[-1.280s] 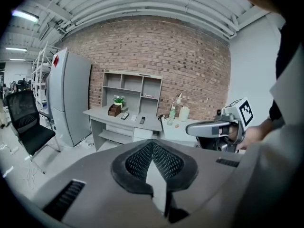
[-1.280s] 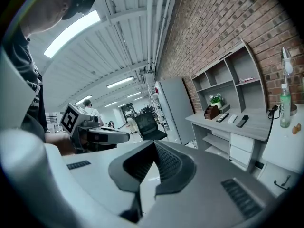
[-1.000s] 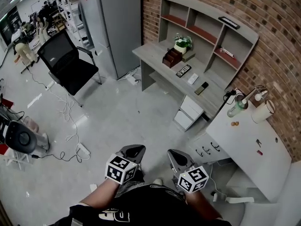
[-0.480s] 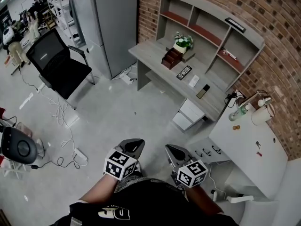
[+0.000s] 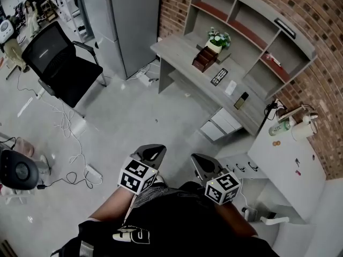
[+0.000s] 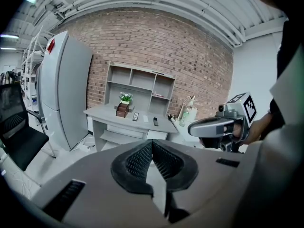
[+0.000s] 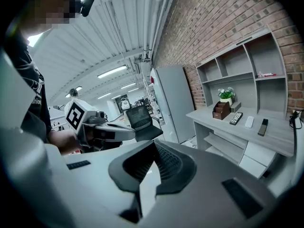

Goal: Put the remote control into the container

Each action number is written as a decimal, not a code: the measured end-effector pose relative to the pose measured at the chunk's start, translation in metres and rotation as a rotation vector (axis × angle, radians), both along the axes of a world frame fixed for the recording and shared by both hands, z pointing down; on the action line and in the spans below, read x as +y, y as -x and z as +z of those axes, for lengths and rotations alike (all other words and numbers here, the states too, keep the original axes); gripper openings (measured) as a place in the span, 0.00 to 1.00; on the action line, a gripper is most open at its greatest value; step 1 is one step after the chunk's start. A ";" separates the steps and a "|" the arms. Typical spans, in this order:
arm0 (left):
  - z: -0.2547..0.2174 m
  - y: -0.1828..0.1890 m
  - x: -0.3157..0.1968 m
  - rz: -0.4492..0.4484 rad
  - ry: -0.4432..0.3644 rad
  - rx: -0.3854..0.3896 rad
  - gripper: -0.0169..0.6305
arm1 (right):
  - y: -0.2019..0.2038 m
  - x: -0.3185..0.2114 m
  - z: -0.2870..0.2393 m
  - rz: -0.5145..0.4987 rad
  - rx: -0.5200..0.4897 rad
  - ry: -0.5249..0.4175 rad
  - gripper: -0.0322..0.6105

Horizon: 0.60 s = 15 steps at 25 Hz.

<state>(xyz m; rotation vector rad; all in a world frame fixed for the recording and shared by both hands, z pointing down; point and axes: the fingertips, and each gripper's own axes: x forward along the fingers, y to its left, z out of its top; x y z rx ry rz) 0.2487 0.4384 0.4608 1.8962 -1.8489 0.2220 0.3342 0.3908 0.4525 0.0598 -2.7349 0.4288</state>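
Observation:
A grey desk [image 5: 185,55] with a shelf unit stands against the brick wall, far ahead of me. On it are a brown wooden container [image 5: 205,59], a black buttoned remote control [image 5: 219,77], a white flat item [image 5: 231,88] and a slim black remote [image 5: 241,100]. Both grippers are held low over the floor, close to my body and well short of the desk. The left gripper [image 5: 153,153] and the right gripper [image 5: 199,164] are shut with nothing in them. In the left gripper view the container [image 6: 123,109] and remote [image 6: 136,116] are small beyond the left gripper [image 6: 152,142]. The right gripper view shows them too, container [image 7: 221,110] and remote [image 7: 236,118].
A black office chair [image 5: 59,63] and a tall grey cabinet [image 5: 120,20] stand at left. Cables and a power strip [image 5: 92,171] lie on the floor. A white drawer unit [image 5: 222,125] sits under the desk. A white counter [image 5: 289,170] with a bottle [image 5: 281,126] is at right.
The person has walked across the floor, carrying both grippers along. The desk and chair have shifted in the head view. Both pairs of jaws look the same as before.

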 end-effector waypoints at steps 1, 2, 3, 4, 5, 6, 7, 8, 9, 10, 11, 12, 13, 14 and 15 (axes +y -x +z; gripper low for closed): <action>0.002 0.005 0.000 0.000 0.008 0.006 0.04 | 0.004 0.000 0.001 -0.005 0.009 -0.003 0.06; 0.004 0.008 0.000 0.001 0.013 0.014 0.04 | 0.009 0.000 0.002 -0.010 0.017 -0.007 0.06; 0.005 0.012 0.000 0.004 0.016 0.021 0.04 | 0.013 -0.001 0.003 -0.012 0.024 -0.011 0.06; 0.006 0.016 0.000 0.006 0.016 0.025 0.04 | 0.019 -0.002 0.004 -0.010 0.029 -0.011 0.06; 0.007 0.021 0.000 0.007 0.017 0.027 0.04 | 0.025 -0.005 0.006 -0.004 0.030 -0.008 0.06; 0.009 0.025 -0.001 0.007 0.020 0.028 0.04 | 0.030 -0.008 0.007 0.003 0.031 0.000 0.06; 0.011 0.030 -0.004 0.008 0.024 0.030 0.04 | 0.035 -0.011 0.008 0.009 0.033 0.009 0.06; 0.012 0.034 -0.008 0.008 0.028 0.033 0.04 | 0.039 -0.015 0.009 0.014 0.035 0.017 0.06; 0.013 0.038 -0.012 0.008 0.029 0.035 0.04 | 0.043 -0.018 0.009 0.016 0.037 0.023 0.06; 0.013 0.043 -0.015 0.007 0.028 0.036 0.04 | 0.047 -0.022 0.010 0.017 0.038 0.027 0.06; 0.012 0.047 -0.019 0.005 0.025 0.036 0.04 | 0.052 -0.026 0.011 0.017 0.038 0.030 0.06; 0.012 0.051 -0.023 0.003 0.022 0.035 0.04 | 0.057 -0.031 0.012 0.016 0.035 0.034 0.06; 0.012 0.056 -0.027 0.001 0.021 0.031 0.04 | 0.063 -0.035 0.013 0.015 0.031 0.036 0.06; 0.012 0.061 -0.031 0.000 0.022 0.026 0.04 | 0.071 -0.041 0.014 0.013 0.025 0.038 0.06; 0.013 0.067 -0.036 -0.002 0.025 0.021 0.04 | 0.079 -0.046 0.014 0.008 0.018 0.040 0.06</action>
